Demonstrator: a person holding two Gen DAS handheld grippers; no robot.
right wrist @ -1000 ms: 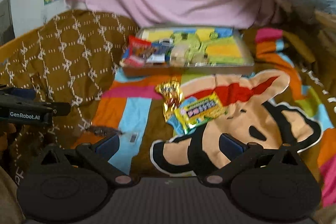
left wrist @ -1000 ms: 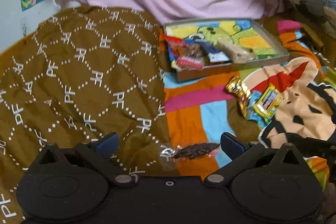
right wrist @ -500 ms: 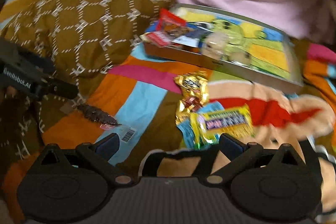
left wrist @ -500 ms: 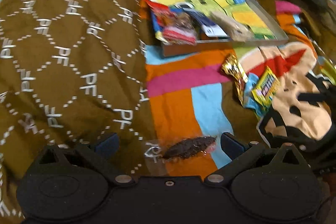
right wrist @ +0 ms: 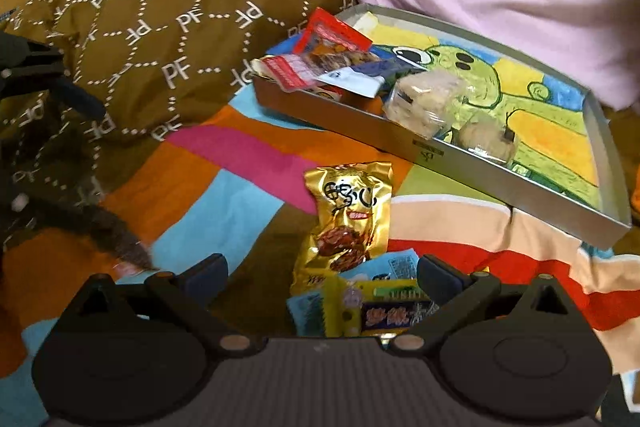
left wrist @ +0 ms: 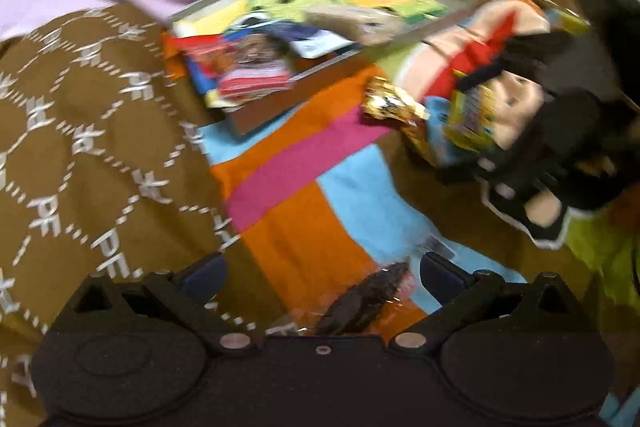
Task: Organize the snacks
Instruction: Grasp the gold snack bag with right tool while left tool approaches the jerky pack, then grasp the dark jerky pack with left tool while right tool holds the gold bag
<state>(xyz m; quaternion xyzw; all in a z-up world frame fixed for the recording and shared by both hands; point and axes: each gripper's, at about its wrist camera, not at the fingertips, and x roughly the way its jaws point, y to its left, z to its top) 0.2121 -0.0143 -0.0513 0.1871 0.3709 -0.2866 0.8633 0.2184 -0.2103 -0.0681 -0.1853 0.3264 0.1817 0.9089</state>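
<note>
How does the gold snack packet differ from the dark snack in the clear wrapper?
The gold snack packet is opaque shiny foil with printed characters; the dark snack shows through a clear wrapper. The gold packet looks broader and puffier, the dark snack slim and flat. The gold packet lies ahead of the open right gripper; the dark snack sits between the open left gripper fingers. Both lie on the blanket, outside the tray.
</note>
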